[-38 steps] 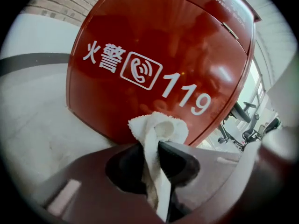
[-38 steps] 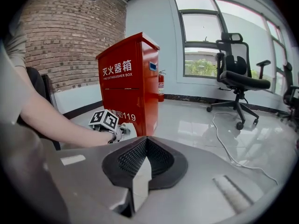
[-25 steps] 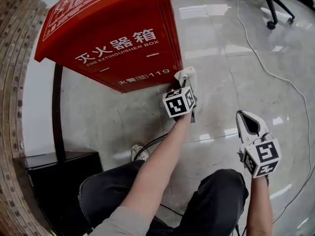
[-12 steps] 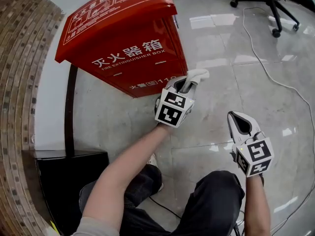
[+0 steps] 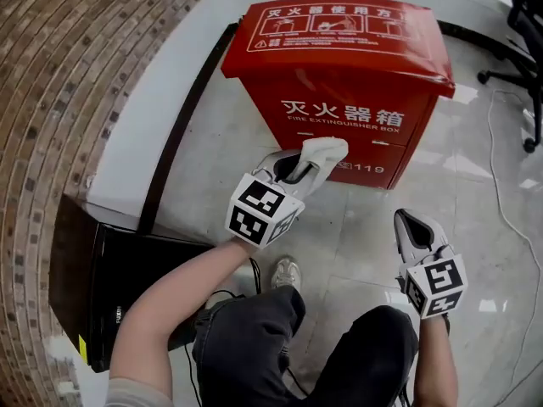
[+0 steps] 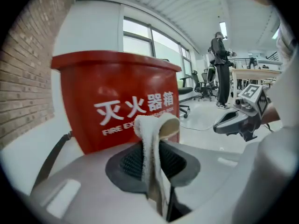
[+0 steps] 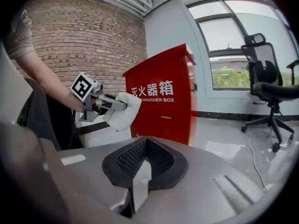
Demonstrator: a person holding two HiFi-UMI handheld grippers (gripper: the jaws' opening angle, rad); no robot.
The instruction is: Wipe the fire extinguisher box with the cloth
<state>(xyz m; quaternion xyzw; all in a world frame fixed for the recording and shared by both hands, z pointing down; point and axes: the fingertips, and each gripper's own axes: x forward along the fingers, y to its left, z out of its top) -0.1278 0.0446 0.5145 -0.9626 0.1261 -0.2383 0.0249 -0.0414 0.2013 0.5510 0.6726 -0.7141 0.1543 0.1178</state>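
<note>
The left gripper (image 5: 299, 170) has its jaws clamped on the white cloth (image 5: 327, 151), held up near the front of the red fire extinguisher box (image 5: 356, 66) (standing on the glossy floor (image 5: 225, 134)), while the right gripper (image 5: 413, 227) has its jaws pressed together, empty.

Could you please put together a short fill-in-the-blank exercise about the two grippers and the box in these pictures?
1. The left gripper is shut on a white ____.
2. The right gripper has its jaws ____, with nothing between them.
3. The fire extinguisher box on the floor is coloured ____.

Missing words: cloth; shut; red.
</note>
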